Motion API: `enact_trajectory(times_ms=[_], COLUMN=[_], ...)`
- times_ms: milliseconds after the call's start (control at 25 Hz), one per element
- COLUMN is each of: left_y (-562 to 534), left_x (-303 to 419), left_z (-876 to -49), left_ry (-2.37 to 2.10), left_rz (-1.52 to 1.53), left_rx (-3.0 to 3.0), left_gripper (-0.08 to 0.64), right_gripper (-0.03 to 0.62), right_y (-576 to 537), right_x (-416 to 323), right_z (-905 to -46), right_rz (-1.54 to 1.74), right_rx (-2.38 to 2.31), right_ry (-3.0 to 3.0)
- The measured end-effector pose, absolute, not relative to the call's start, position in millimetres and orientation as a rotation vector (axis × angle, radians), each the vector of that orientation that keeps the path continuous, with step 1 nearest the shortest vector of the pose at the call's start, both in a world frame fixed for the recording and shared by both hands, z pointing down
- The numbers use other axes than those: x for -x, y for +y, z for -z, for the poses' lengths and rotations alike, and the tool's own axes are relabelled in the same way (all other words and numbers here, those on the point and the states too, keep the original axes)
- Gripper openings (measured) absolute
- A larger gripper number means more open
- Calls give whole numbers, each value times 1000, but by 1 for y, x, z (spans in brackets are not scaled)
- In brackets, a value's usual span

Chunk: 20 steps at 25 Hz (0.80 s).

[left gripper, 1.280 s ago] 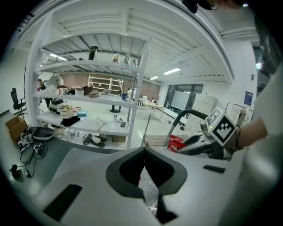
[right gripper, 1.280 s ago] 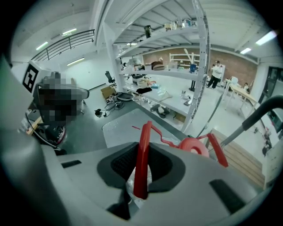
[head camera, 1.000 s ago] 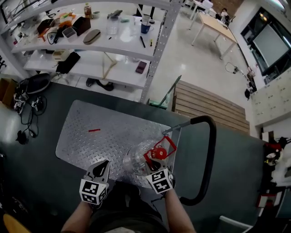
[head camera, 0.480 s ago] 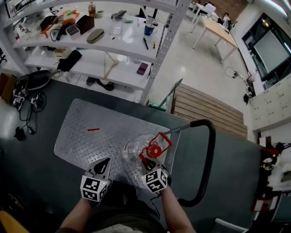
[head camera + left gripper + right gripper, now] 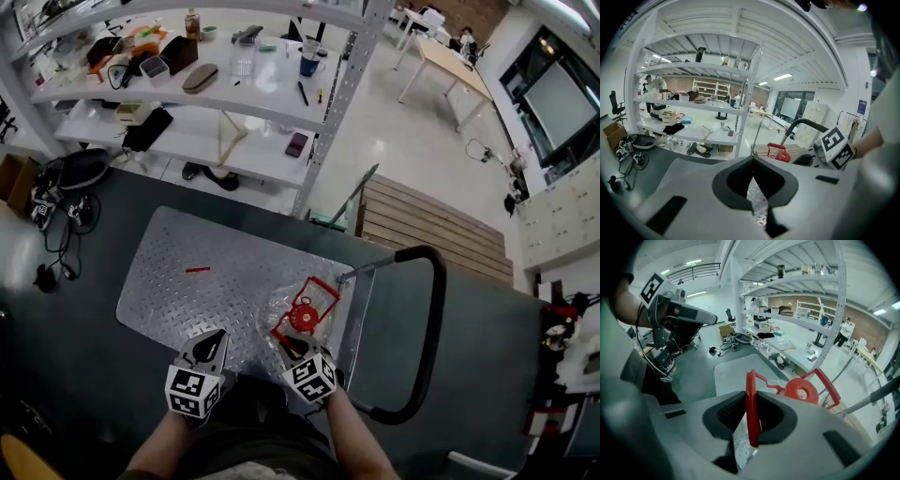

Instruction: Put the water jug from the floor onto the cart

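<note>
The water jug [image 5: 281, 319] is clear, with a red cap [image 5: 303, 317] and a red carry handle [image 5: 309, 292]. It is over the right end of the cart's diamond-plate deck [image 5: 206, 281]; I cannot tell if it rests on it. My right gripper [image 5: 292, 345] is shut on the red handle [image 5: 751, 408], which runs upright between the pads, the cap [image 5: 801, 391] just beyond. My left gripper [image 5: 210, 345] hovers at the deck's near edge, shut and holding nothing [image 5: 752, 161]. From it the jug's handle [image 5: 779, 152] shows to the right.
The cart's black push bar [image 5: 433, 309] curves up right of the jug. A small red stick [image 5: 197, 270] lies on the deck. Metal shelving [image 5: 234, 84] stands behind the cart, a wooden pallet [image 5: 431, 225] to its right, and cables [image 5: 56, 225] on the left floor.
My right gripper has carried the jug a little left, away from the push bar, and the red handle has rolled. The left gripper has stayed put.
</note>
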State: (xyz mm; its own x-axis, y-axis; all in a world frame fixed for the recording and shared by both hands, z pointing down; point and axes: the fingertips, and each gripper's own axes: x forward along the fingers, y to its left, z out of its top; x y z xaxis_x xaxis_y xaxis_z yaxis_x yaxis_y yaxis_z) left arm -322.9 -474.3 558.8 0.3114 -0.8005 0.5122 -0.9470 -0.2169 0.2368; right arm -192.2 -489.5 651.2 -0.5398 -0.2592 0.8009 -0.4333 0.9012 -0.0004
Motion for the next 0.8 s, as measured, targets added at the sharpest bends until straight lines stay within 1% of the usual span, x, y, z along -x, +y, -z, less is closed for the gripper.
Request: enact_trajectory(times_ms=[200,400,600,800], left_y=[-468,-457,-447,-435], left_x=[325,321,302,269], left_z=[-548,-542,-529,-508], left_ry=[-1560,-1590,-1611,-1646], left_rz=[-398,-387,-368,-331], left_rx=[-2092,-2090,-2115,-2146], left_gripper=[8,8,8,8], right_gripper=[54,55,54,54], right_y=[-480,-479,-481,-477], right_x=[200,196,176,134], right_z=[-644,-619,-578,-522], right_rz=[-262,-274,-286,-383], right_rx=[-478,-531,-648,-822], right_ry=[-2211,-2289,-2391,-2554])
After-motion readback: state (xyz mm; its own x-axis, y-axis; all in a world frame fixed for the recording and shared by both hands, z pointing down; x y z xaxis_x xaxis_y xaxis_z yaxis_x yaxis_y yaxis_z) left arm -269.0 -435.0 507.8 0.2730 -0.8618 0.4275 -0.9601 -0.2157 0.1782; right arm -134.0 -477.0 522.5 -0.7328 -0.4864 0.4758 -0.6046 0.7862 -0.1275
